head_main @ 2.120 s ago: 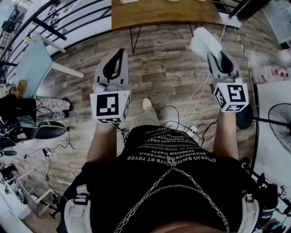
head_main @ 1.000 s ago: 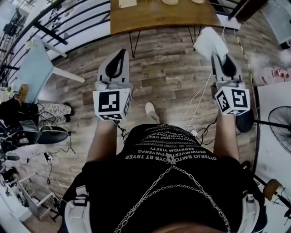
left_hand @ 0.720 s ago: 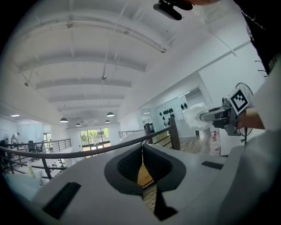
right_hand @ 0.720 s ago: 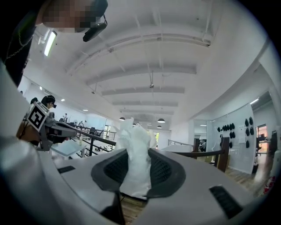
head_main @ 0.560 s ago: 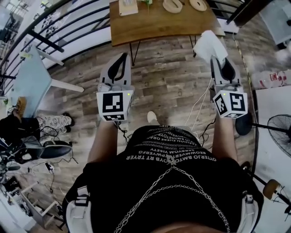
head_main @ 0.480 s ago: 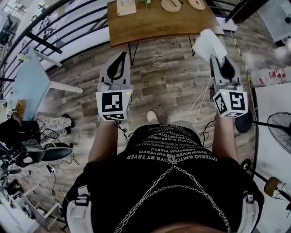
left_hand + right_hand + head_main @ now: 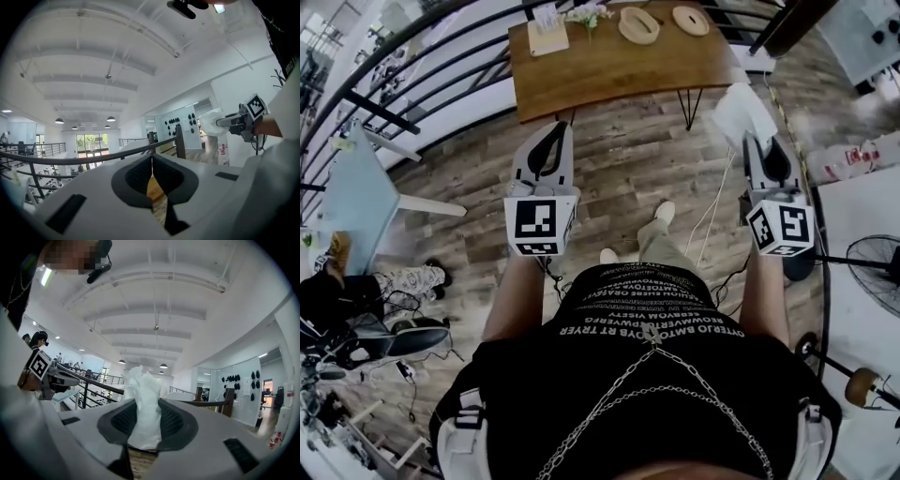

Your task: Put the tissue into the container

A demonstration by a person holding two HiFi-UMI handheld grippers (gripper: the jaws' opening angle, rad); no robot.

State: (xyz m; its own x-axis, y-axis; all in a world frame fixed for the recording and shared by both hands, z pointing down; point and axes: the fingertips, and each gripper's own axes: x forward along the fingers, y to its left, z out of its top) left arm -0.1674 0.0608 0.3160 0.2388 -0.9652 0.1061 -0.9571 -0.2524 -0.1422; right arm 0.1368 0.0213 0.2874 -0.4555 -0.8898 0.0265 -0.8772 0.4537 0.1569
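A crumpled white tissue [image 7: 742,108] sticks out of my right gripper [image 7: 757,141], whose jaws are shut on it; it fills the gap between the pads [image 7: 142,411]. My left gripper [image 7: 553,136] is held out level with it, jaws shut and empty [image 7: 151,161]. Both hang above the wooden floor, short of a brown wooden table [image 7: 591,70]. On that table stand a small box [image 7: 547,28], flowers [image 7: 587,13], an oval wooden container [image 7: 638,25] and a round wooden piece [image 7: 690,20]. The left gripper view shows the right gripper holding the tissue [image 7: 209,123].
A black railing [image 7: 412,56] runs behind and left of the table. A pale blue table [image 7: 356,173] stands at the left, a fan [image 7: 874,272] at the right. Cables [image 7: 712,202] trail over the floor by my feet. People sit at the far left [image 7: 356,309].
The wooden table has come further into view and nearer as the person steps toward it. Both grippers keep their pose; the tissue stays in the right one.
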